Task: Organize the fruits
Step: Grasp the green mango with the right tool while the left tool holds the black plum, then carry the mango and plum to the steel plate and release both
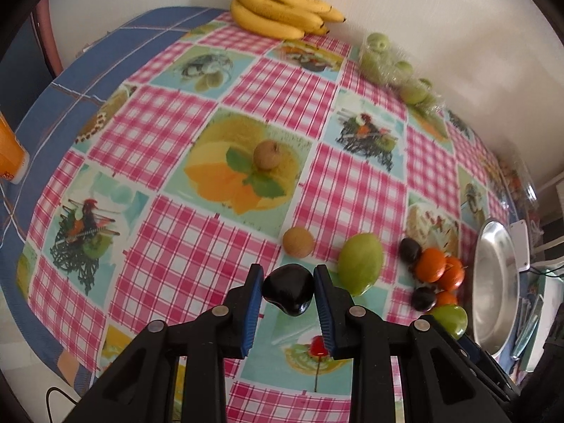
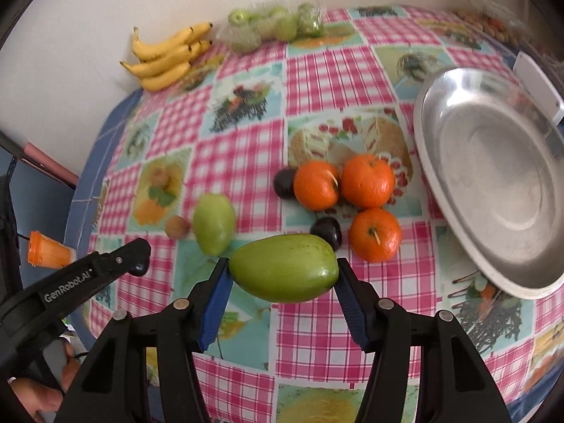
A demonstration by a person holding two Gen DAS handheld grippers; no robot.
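Observation:
My left gripper (image 1: 288, 290) is shut on a dark plum (image 1: 289, 294) and holds it above the checked tablecloth. My right gripper (image 2: 283, 271) is shut on a green mango (image 2: 284, 268), lifted over the cloth; it also shows in the left wrist view (image 1: 451, 319). A second green mango (image 2: 214, 224) lies on the cloth, with three oranges (image 2: 366, 179) and two dark plums (image 2: 285, 183) beside it. Two small brown fruits (image 1: 298, 246) lie on the cloth. A silver metal dish (image 2: 500, 190) stands empty at the right.
A bunch of bananas (image 1: 278, 7) and a bag of green apples (image 1: 391, 67) lie by the back wall. An orange cup (image 1: 8, 155) stands at the table's left edge. A clear container (image 2: 483, 21) with small fruits sits at the far right.

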